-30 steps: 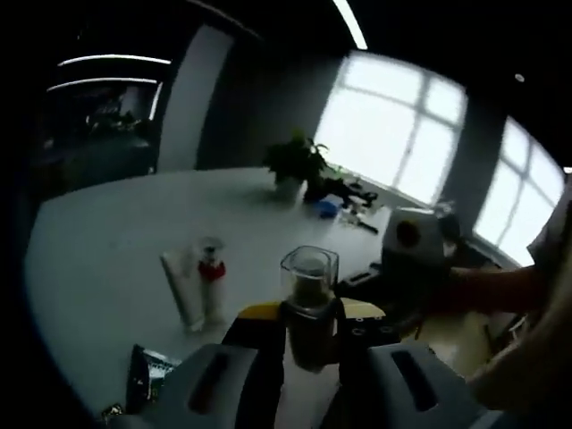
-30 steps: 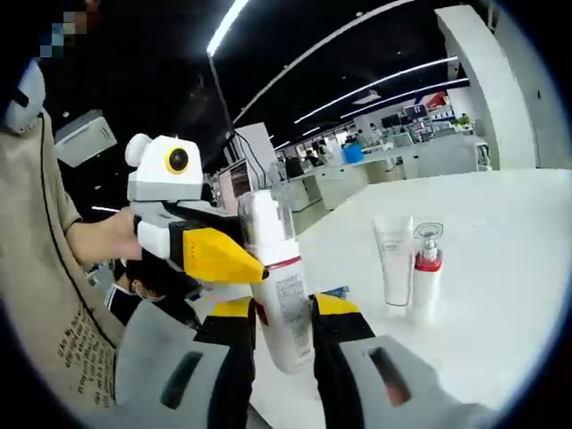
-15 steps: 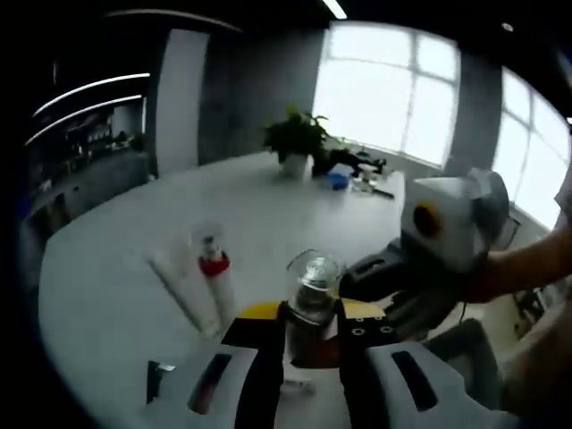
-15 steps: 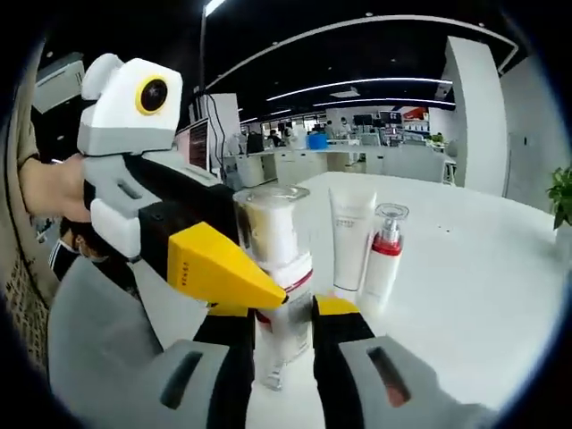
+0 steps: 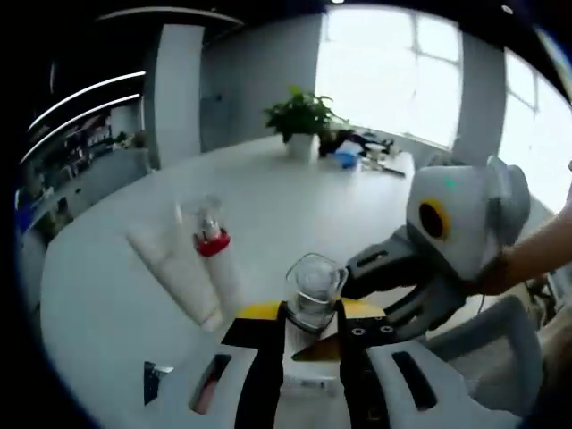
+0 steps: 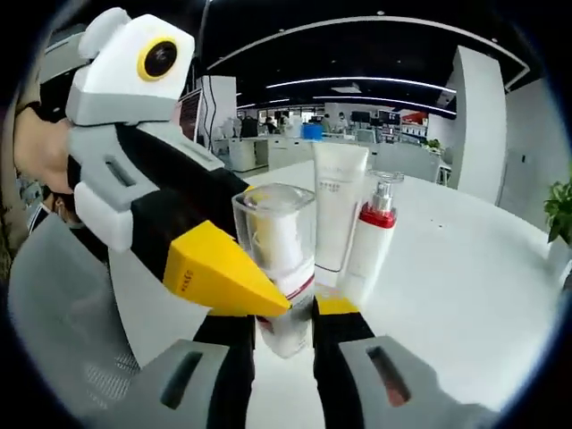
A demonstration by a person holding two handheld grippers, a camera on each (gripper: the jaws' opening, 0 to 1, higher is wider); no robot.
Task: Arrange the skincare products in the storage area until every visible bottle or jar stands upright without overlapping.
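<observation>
R tongs (image 6: 275, 323) clamp clear-capped bottle (image 6: 277, 259); L tongs (image 6: 223, 281) touching it; tube (image 6: 335, 214), pump bottle (image 6: 368, 237) behind.

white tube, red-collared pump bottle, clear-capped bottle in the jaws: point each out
white tube (image 6: 332, 214), right gripper view, upper body
red-collared pump bottle (image 6: 367, 252), right gripper view, white body
clear-capped bottle (image 6: 275, 231), right gripper view, clear cap

White table (image 5: 116, 268) with a glossy top, white tube (image 6: 332, 219) standing upright just beside a red-collared pump bottle (image 6: 368, 241), small dark packet (image 5: 154, 393) near the front edge, potted plant (image 5: 302, 121) and blurred clutter (image 5: 362, 150) at the far end
</observation>
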